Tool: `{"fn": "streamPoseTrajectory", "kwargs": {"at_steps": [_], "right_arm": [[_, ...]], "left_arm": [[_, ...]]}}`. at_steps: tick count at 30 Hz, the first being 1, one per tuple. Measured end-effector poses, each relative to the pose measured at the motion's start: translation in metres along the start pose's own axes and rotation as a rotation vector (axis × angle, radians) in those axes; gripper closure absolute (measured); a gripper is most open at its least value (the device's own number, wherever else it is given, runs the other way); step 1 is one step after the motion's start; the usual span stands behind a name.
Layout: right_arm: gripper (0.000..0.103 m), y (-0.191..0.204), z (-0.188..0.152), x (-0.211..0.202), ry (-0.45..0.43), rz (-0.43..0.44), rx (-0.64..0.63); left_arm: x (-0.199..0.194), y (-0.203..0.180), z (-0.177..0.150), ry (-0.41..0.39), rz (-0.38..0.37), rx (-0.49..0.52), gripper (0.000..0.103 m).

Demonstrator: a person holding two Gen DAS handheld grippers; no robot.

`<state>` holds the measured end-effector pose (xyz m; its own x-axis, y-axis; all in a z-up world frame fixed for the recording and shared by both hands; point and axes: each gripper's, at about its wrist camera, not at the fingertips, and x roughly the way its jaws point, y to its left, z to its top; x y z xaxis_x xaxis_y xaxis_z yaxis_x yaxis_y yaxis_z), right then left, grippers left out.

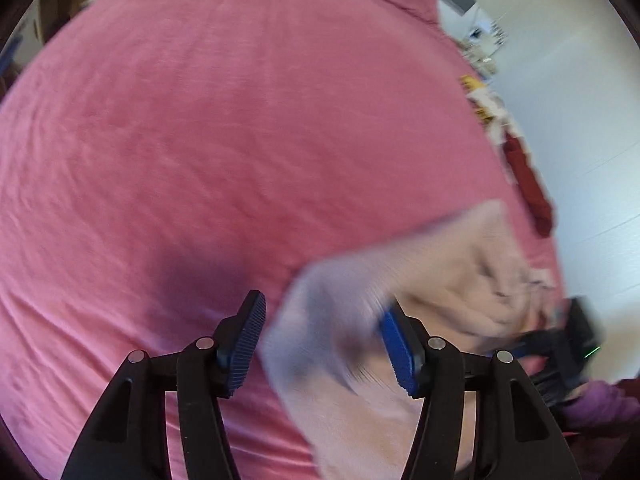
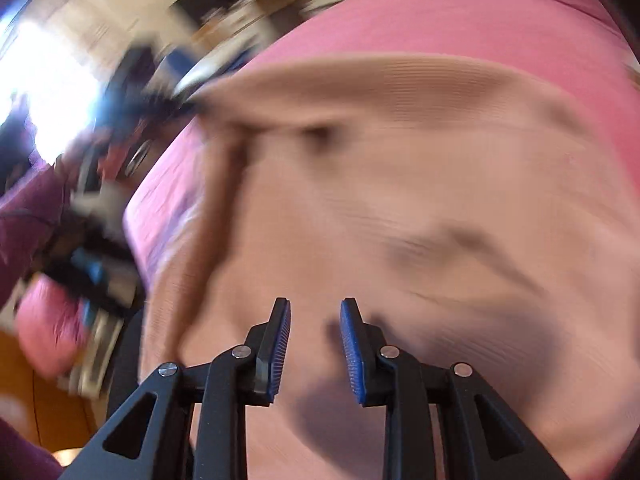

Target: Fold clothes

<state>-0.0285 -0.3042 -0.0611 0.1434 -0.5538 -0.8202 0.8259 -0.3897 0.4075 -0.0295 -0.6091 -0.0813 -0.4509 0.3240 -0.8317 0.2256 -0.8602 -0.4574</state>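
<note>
Pink cloth covers the bed (image 1: 200,140) almost from edge to edge in the left wrist view, and on it, at the lower right of that frame, lies the garment (image 1: 460,272), a pale peach knitted piece with fine ribs. In the right wrist view the garment (image 2: 400,200) fills the middle and right of the frame, with a fold or seam running down its left part; the picture is much blurred, so I cannot tell which part of the garment this is. The left hand-held gripper (image 1: 324,344) has its jaws wide apart; a flap of the garment hangs between them, but the pads do not seem to press on it. The right hand-held gripper (image 2: 316,352) stands over the garment with a narrow gap between the jaws and nothing held in it. The other gripper shows at the edge of each view, together with a purple sleeve (image 1: 600,408). The garment looks soft, light and limp, so I judge it will sag and wrinkle when lifted. It is better to take it at an edge or corner, one gripper at each side, and keep it stretched.
</note>
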Motion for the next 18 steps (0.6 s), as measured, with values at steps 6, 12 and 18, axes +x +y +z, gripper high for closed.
{"fn": "streamPoseTrajectory", "kwargs": {"at_steps": [6, 12, 18], "right_arm": [[0.077, 0.106, 0.099, 0.114, 0.214, 0.021, -0.236], [0.074, 0.175, 0.228, 0.127, 0.013, 0.224, -0.113], [0.073, 0.174, 0.198, 0.119, 0.073, 0.269, -0.039]], "left_arm": [[-0.065, -0.023, 0.012, -0.037, -0.138, -0.022, 0.044], [-0.195, 0.001, -0.012, -0.311, 0.169, 0.003, 0.038], [-0.183, 0.013, -0.069, -0.357, 0.433, 0.042, 0.034]]}}
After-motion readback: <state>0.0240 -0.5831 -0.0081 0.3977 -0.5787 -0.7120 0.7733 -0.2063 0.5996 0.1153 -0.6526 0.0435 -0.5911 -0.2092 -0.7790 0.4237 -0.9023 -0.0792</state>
